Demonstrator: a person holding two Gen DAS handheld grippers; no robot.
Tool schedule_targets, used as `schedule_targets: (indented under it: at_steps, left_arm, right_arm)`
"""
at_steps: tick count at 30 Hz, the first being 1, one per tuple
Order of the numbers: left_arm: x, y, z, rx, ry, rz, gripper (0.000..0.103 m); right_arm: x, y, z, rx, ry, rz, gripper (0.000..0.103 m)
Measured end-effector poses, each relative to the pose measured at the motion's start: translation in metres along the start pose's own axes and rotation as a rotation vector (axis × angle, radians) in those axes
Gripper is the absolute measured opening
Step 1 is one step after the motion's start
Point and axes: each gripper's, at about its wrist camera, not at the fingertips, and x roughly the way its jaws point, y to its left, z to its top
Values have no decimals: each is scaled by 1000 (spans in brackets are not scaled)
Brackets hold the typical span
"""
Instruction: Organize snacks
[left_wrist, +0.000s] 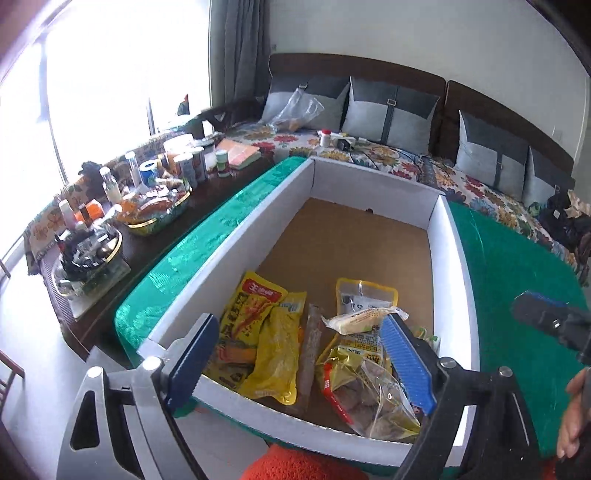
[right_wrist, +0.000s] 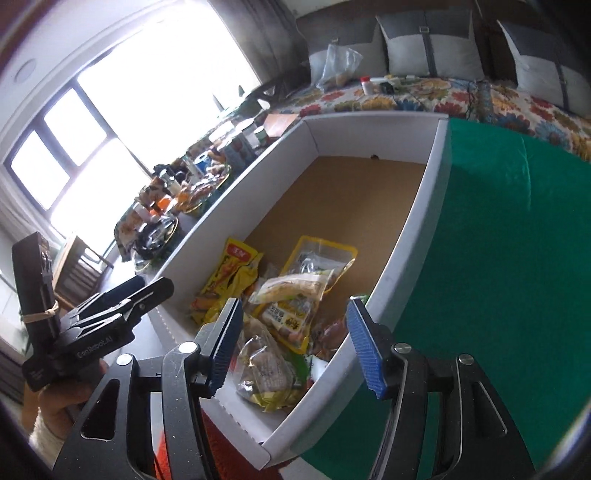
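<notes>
A long white cardboard box with a brown floor lies on a green cloth. Several snack packets are piled at its near end: a yellow packet, a yellow-rimmed pouch and a clear bag of wrapped pieces. My left gripper hovers open above the pile, with nothing between its blue pads. My right gripper is also open and empty over the box's near right corner. The far half of the box is bare.
A dark side table to the left holds jars, bottles and glass bowls of small items. Behind the box runs a sofa with a floral cover and grey cushions. An orange cushion lies below the box's near edge.
</notes>
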Motion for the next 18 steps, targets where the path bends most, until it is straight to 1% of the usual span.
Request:
schedule_targets:
  at_steps: [1, 2, 3, 4, 6, 8, 10, 12, 14, 15, 18]
  left_arm:
    - [-4, 0, 5, 11, -23, 32, 100]
    - [-14, -6, 9, 26, -55, 75, 103]
    - [-21, -8, 13, 31, -76, 101, 103]
    - [-26, -8, 15, 24, -85, 117, 103]
    - [-34, -7, 19, -22, -83, 173, 103]
    - [-38, -3, 18, -69, -83, 203, 103]
    - [-34, 1, 16, -86, -33, 206, 103]
    - [-28, 3, 15, -72, 16, 204, 103]
    - [-26, 0, 12, -59, 23, 223, 103]
    - [-25, 0, 11, -53, 27, 236, 103]
    - [-24, 1, 10, -37, 33, 236, 103]
  right_arm:
    - [-14, 5, 4, -16, -43, -10, 83]
    - [-27, 6, 8, -35, -94, -17, 85]
    - [-36, 9, 12, -60, -125, -33, 91]
    - [-41, 14, 16, -100, -139, -58, 93]
    - [-48, 25, 20, -185, -141, -117, 93]
    - [-50, 31, 21, -220, -135, -151, 93]
    - [-48, 34, 21, -211, -98, -165, 93]
    - [-38, 35, 18, -187, -28, -175, 93]
    - [-29, 34, 14, -162, 17, -150, 93]
    - [-25, 35, 12, -150, 39, -151, 93]
    - [-15, 36, 9, -119, 88, -192, 93]
